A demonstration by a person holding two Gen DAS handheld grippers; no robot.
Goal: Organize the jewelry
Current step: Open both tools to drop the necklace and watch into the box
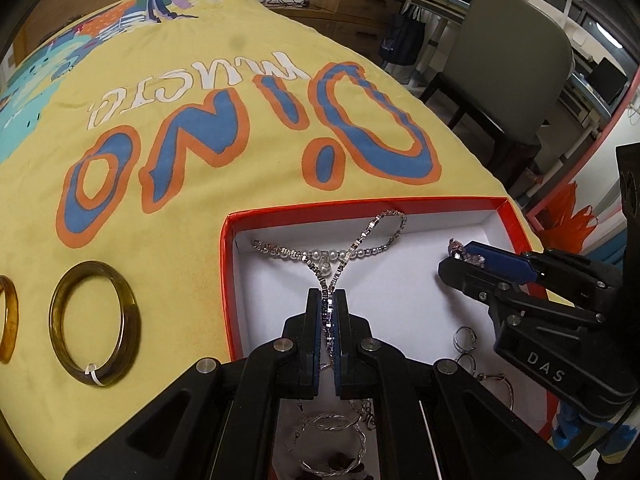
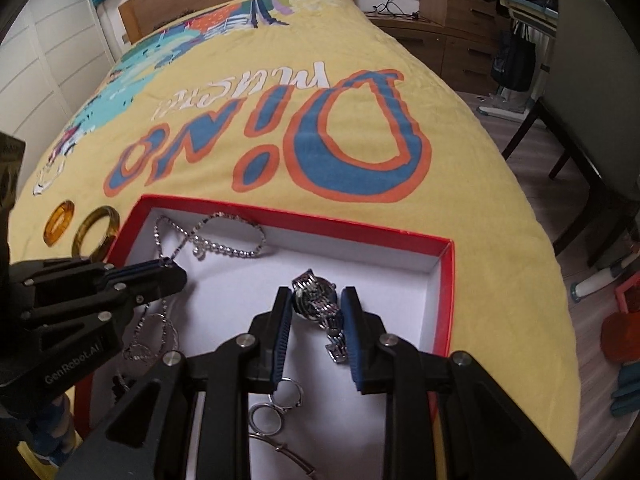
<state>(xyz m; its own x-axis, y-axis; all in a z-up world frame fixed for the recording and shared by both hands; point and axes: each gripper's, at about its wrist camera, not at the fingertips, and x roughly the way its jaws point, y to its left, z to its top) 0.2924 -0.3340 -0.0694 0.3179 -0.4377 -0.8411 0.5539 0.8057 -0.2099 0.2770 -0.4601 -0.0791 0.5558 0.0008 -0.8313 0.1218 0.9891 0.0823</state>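
**A:** Start on the far left: two bangles lie on the yellow bedspread (image 1: 208, 184), outside the box. The amber bangle (image 1: 8, 318) is at the edge of the view, the olive bangle (image 1: 94, 324) just right of it, close to the red box's (image 1: 226, 280) left wall. You have not touched either.

**B:** And the left gripper (image 1: 329, 300)?

**A:** Clamped tight on the silver chain (image 1: 360, 240). The links run straight up between your pads, and the loop trails away onto the white floor of the box, crossing a pearl strand (image 1: 352, 254) near the far wall. So the chain is pinched and partly lying inside the box.

**B:** Then the right side?

**A:** Your right gripper (image 2: 316, 308) straddles the silver watch (image 2: 316, 300), in the middle of the box toward the right wall. The band lies against the right pad, but there is a gap on the left, so I call those tongs parted, not gripping. Rings (image 2: 276, 408) lie loose on the near floor.

**B:** What step is this?

**A:** I would say placing: both pieces are down in the box, being laid out.

**B:** Next move?

**A:** Probably let go of the chain low, so it does not knot with the pearls. Draw your right gripper back without snagging the band. The bangles look like what is left to bring in.
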